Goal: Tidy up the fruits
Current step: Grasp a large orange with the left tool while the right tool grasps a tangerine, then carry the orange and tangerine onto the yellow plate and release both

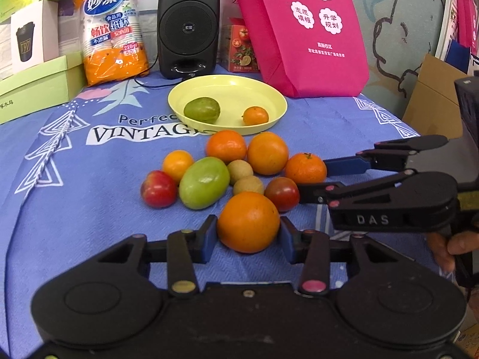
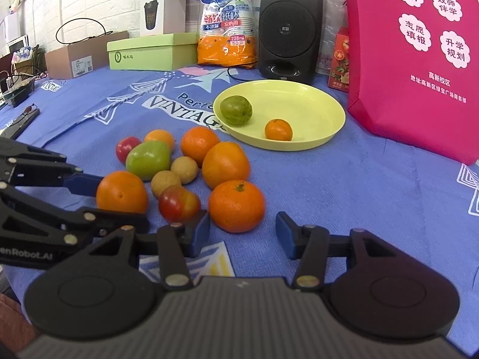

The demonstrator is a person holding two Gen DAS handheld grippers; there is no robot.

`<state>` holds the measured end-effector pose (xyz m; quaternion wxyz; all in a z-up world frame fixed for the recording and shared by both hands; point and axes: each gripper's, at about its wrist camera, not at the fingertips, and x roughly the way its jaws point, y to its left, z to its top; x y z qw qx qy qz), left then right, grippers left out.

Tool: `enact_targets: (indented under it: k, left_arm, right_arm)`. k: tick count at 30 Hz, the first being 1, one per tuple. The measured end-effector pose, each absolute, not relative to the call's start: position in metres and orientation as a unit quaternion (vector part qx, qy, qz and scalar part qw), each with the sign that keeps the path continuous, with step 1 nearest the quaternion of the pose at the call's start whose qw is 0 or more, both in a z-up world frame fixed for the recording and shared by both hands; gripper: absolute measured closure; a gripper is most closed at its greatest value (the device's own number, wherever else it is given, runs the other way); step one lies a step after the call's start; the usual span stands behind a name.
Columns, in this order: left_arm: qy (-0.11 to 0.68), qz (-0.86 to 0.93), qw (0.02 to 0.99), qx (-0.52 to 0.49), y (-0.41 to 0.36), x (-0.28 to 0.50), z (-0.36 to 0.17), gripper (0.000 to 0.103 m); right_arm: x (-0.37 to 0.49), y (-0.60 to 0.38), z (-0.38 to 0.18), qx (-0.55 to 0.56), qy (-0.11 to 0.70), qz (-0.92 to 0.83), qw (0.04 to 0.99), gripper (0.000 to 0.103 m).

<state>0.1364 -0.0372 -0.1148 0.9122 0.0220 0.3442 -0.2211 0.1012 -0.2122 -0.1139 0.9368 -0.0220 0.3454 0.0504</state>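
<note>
A pile of fruit lies on the blue cloth: oranges, a green fruit [image 1: 204, 183], red fruits and two small tan ones. My left gripper [image 1: 248, 240] has both blue pads against the nearest orange [image 1: 248, 222], which also shows in the right wrist view [image 2: 122, 192]. My right gripper [image 2: 242, 233] is open, its jaws straddling the near side of a stemmed tangerine [image 2: 236, 205] without touching it. A yellow plate [image 1: 254, 89] behind the pile holds a dark green fruit [image 1: 202, 109] and a small orange [image 1: 255, 115].
A black speaker [image 1: 188, 24], an orange pack of paper cups [image 1: 112, 27], green boxes [image 1: 36, 86] and a pink bag [image 1: 308, 30] line the back of the table. A cardboard box [image 2: 74, 56] stands at the far left.
</note>
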Motion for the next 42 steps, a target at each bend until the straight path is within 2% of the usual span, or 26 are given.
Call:
enact_targets:
  k: [5,8,12,29,42]
  left_arm:
    - [0.346,-0.215,0.913,0.017,-0.034,0.134,-0.115,0.06]
    - [0.346,-0.214,0.914,0.014,-0.032,0.133,-0.115,0.06]
    - [0.345,-0.212,0.914,0.011,-0.031,0.13,-0.115,0.06]
    - [0.33,-0.208,0.921,0.001,-0.02,0.114,-0.099,0.06]
    - [0.314,-0.214,0.925,0.008,-0.022,0.125,-0.082,0.06]
  right_arm:
    - [0.108,-0.212,-0.116,-0.019,0.345,0.052,0.937,0.056]
    - [0.109,-0.211,-0.117,-0.017,0.343,0.054,0.938,0.062]
    - [0.106,-0.207,-0.116,-0.02,0.338,0.049,0.94,0.063]
    - [0.056,-0.213,-0.103,-0.002,0.327,0.036,0.944,0.064]
    - [0.066,-0.211,-0.091,-0.019,0.318,0.04,0.947,0.064]
